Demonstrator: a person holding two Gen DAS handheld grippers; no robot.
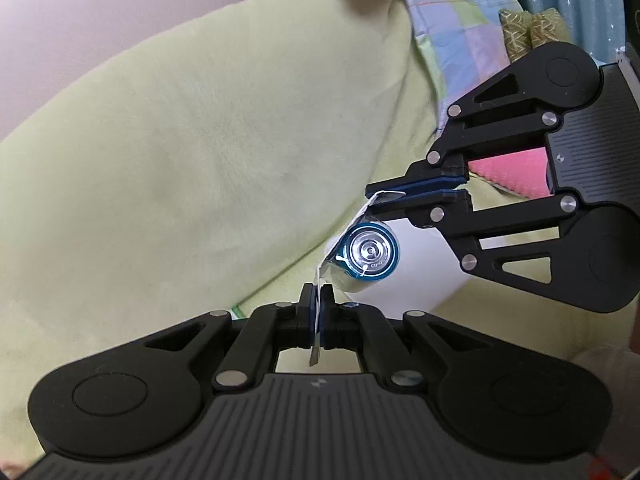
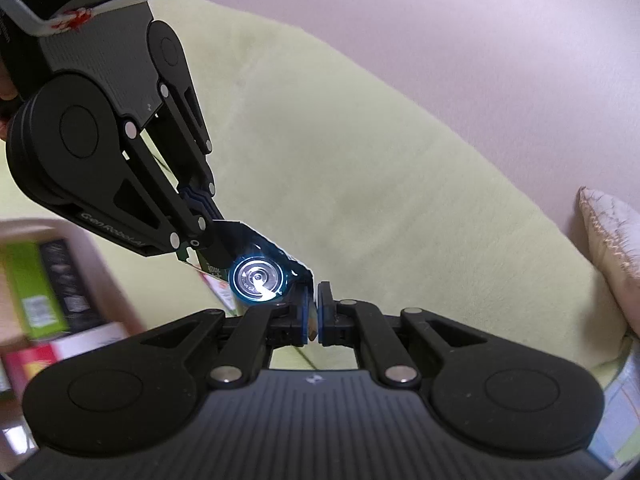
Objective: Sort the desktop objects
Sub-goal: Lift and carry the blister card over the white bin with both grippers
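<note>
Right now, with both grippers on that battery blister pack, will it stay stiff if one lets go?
Probably not: the battery blister pack is gripped only by thin card edges, which look bent. The left gripper and right gripper each pinch an edge. The battery's weight would likely swing it down.

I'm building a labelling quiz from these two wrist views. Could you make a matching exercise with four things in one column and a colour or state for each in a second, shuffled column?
Things:
1. battery pack
2. blanket
3. patchwork cloth
4. left tool

Colours or states:
A. pale yellow-green
B. shut on a thin card edge
C. pastel squares
D. round face with a blue ring, under clear plastic

Pairs: 1-D, 2-A, 3-C, 4-B
</note>
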